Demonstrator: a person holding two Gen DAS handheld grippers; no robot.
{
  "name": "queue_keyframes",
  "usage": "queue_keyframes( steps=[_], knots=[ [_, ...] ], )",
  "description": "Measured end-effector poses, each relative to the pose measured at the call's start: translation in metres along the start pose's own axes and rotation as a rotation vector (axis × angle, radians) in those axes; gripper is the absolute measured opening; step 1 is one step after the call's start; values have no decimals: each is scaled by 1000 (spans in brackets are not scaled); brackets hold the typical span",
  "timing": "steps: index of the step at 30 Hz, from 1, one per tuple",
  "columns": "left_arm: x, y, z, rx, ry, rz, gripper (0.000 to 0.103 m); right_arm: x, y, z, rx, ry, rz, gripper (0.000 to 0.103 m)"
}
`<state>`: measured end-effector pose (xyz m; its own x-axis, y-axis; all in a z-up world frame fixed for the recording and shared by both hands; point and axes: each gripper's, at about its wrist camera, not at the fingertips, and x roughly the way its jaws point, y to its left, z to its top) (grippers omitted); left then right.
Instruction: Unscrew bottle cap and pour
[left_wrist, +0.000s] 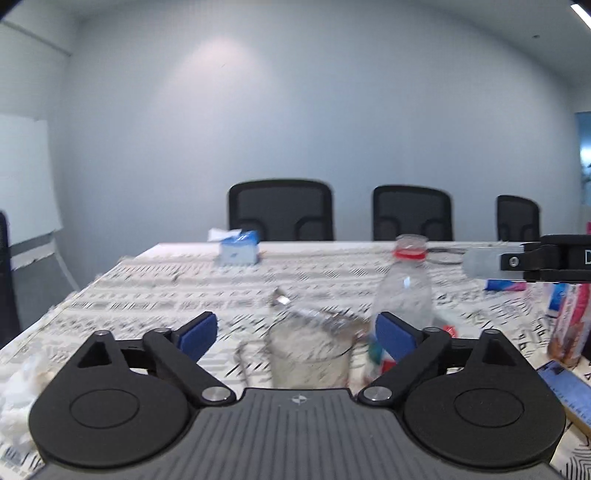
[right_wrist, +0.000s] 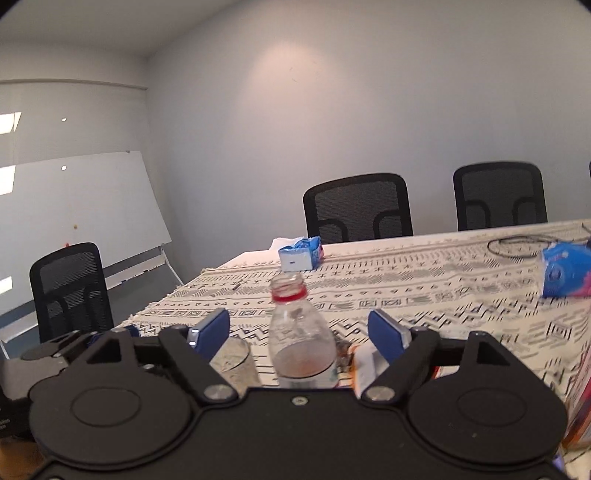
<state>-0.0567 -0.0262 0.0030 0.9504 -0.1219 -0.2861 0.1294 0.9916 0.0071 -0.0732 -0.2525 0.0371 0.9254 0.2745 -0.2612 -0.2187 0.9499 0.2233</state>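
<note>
A clear plastic bottle (left_wrist: 404, 291) with a red neck ring and no cap stands upright on the patterned tablecloth. It also shows in the right wrist view (right_wrist: 301, 343), with a little liquid at the bottom. A clear glass cup (left_wrist: 310, 350) stands left of the bottle, with a metal spoon (left_wrist: 295, 308) resting in it; the cup also shows in the right wrist view (right_wrist: 236, 360). My left gripper (left_wrist: 297, 332) is open and empty, its jaws wide around the cup. My right gripper (right_wrist: 299, 332) is open and empty, its jaws either side of the bottle without touching.
A blue tissue box (left_wrist: 238, 249) sits at the table's far side, also in the right wrist view (right_wrist: 301, 254). Snack packets (left_wrist: 565, 325), a phone (left_wrist: 569, 393) and a black cable (right_wrist: 517, 245) lie to the right. Crumpled white tissue (left_wrist: 18, 387) lies left. Black chairs (left_wrist: 280, 210) line the far edge.
</note>
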Motion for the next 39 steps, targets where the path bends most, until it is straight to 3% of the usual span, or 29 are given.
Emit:
queue_keyframes(
  steps=[6, 9, 39],
  knots=[
    [-16, 26, 3, -64, 87, 51, 98, 6, 20, -6, -7, 47, -89, 87],
    [-20, 38, 5, -94, 124, 55, 98, 7, 26, -9, 1, 61, -110, 93],
    [-16, 24, 0, -56, 171, 45, 98, 24, 38, -24, -54, 118, -144, 97]
  ],
)
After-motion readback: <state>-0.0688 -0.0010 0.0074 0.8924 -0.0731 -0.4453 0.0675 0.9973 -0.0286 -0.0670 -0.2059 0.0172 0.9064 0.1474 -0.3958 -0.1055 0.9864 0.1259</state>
